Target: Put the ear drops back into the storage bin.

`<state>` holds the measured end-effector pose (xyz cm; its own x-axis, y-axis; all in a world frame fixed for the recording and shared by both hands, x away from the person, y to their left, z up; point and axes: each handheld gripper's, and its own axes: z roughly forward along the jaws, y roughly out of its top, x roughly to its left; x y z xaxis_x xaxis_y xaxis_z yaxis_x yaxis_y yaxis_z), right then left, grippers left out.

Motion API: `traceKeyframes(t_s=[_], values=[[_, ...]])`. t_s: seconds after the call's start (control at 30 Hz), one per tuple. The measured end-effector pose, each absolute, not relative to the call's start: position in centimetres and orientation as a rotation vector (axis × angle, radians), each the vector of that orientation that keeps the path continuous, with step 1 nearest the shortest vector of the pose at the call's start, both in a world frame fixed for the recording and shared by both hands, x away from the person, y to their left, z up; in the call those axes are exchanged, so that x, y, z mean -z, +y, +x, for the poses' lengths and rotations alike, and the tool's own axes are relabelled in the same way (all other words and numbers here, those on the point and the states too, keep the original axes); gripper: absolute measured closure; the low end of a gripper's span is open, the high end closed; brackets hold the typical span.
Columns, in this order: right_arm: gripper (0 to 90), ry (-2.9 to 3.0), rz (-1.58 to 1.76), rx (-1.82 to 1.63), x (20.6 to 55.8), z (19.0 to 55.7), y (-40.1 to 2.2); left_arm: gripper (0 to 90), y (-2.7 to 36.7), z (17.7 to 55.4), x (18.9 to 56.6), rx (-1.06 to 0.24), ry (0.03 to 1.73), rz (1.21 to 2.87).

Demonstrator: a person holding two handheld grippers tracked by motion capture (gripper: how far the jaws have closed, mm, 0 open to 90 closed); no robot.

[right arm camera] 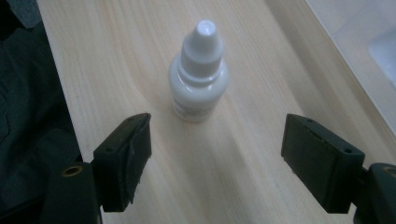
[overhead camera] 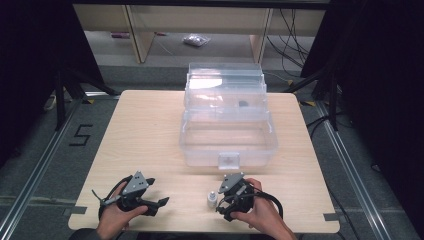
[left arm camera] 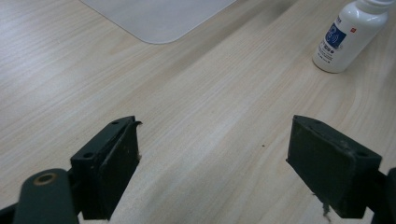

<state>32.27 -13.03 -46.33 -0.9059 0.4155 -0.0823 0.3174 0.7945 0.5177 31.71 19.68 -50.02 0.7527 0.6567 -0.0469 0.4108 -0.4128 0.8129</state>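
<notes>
Both tongs gaping empty, right tongs (right arm camera: 217,154) facing white dropper bottle (right arm camera: 198,79), label print unreadable

Left hand (overhead camera: 114,216): enters from the bottom edge of the high view and grips its tool from behind, low over the near left of the table.
Left gripper (overhead camera: 159,204): points to the right; in the left gripper view its jaws stand wide apart with nothing between them.
Right hand (overhead camera: 260,212): wraps its tool at the near right.
Right gripper (overhead camera: 224,207): points left; jaws apart, pads pressing on nothing.
</notes>
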Motion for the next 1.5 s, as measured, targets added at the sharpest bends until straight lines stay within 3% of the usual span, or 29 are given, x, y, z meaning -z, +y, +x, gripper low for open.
traceKeyframes(t_s=[0.3,1.5], values=[[28.3,2.843,0.504,-0.690,46.4,32.8,-11.3,16.0,19.7,31.7,50.0,-0.359,0.799,2.068],[58.2,2.957,0.385,-0.559,47.2,34.2,-8.5,16.0,19.8,31.7,49.9,-0.354,0.783,2.089]])
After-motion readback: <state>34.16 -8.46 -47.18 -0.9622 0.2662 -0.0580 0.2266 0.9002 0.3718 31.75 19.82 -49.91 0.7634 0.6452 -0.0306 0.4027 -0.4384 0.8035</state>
